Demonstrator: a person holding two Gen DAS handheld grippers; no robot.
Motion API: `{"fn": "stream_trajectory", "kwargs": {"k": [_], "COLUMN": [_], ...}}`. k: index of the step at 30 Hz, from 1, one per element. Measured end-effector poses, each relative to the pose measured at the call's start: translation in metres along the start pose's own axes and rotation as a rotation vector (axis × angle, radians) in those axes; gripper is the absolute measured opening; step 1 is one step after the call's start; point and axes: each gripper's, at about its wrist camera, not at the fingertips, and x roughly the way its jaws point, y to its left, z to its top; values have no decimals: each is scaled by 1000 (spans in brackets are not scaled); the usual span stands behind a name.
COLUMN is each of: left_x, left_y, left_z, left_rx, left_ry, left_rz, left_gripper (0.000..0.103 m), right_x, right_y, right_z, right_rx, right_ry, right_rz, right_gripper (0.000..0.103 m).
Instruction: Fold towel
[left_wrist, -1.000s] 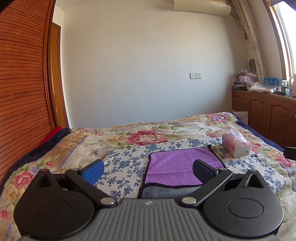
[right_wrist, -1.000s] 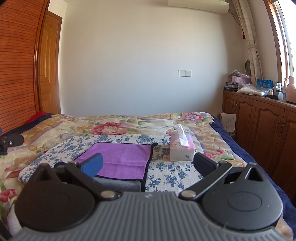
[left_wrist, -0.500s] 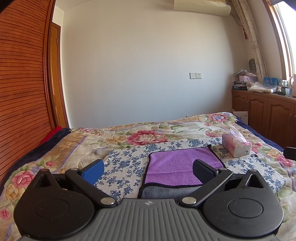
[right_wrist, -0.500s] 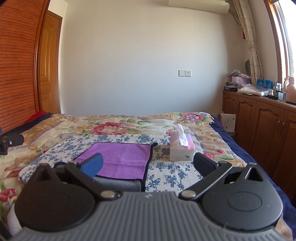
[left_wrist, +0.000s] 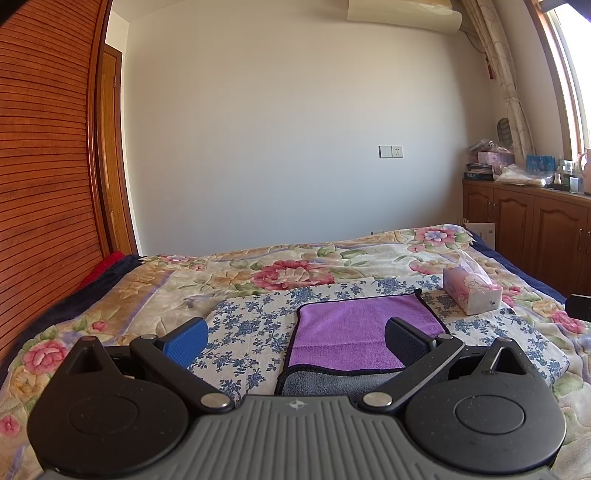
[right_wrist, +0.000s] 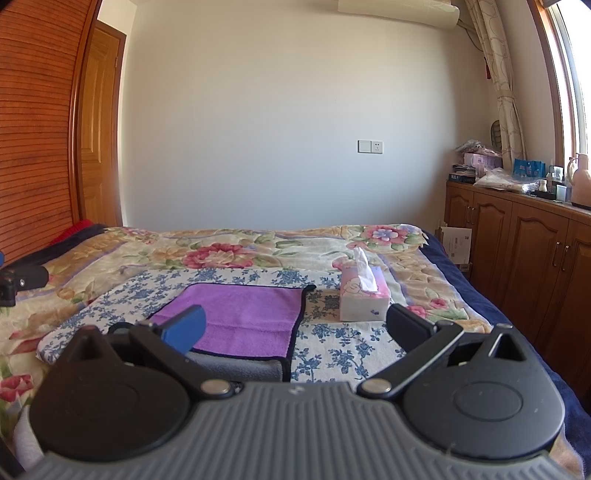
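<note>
Two grippers — left gripper (left_wrist: 293, 341) and right gripper (right_wrist: 295, 326) — are held with jaws spread wide, empty, above the towel (left_wrist: 354, 332), which is laid flat on the floral bed (left_wrist: 258, 273). Soft, limp cloth is judged best pinched at its near corners.

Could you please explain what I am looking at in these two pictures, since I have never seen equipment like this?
These are two handheld grippers, one in each of a person's hands, each with a fisheye camera looking forward along its two fingers. One picture comes from the left gripper, the other from the right gripper; the dark plastic at the bottom is the gripper itself. Both are open and hold nothing. Ahead is a bed with a flowered blanket. On it lies a blue-flowered cloth, and on that a towel, purple on top with a grey layer showing at the near edge. A tissue box stands to its right.
</note>
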Motion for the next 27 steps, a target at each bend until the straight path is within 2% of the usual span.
{"fn": "stream_trajectory", "kwargs": {"k": [10, 17, 27], "left_x": [1, 11, 27], "left_y": [0, 4, 7], "left_z": [1, 3, 10], "left_rx": [1, -20, -20], "left_ry": [10, 53, 78], "left_rz": [-4, -14, -14], "left_gripper": [103, 103, 103], "right_x": [1, 8, 31], "right_y": [2, 10, 6], "right_z": [1, 2, 2], "right_rx": [-9, -57, -51], "right_ry": [8, 17, 64], "right_rz": [8, 26, 46], "right_gripper": [103, 103, 103]}}
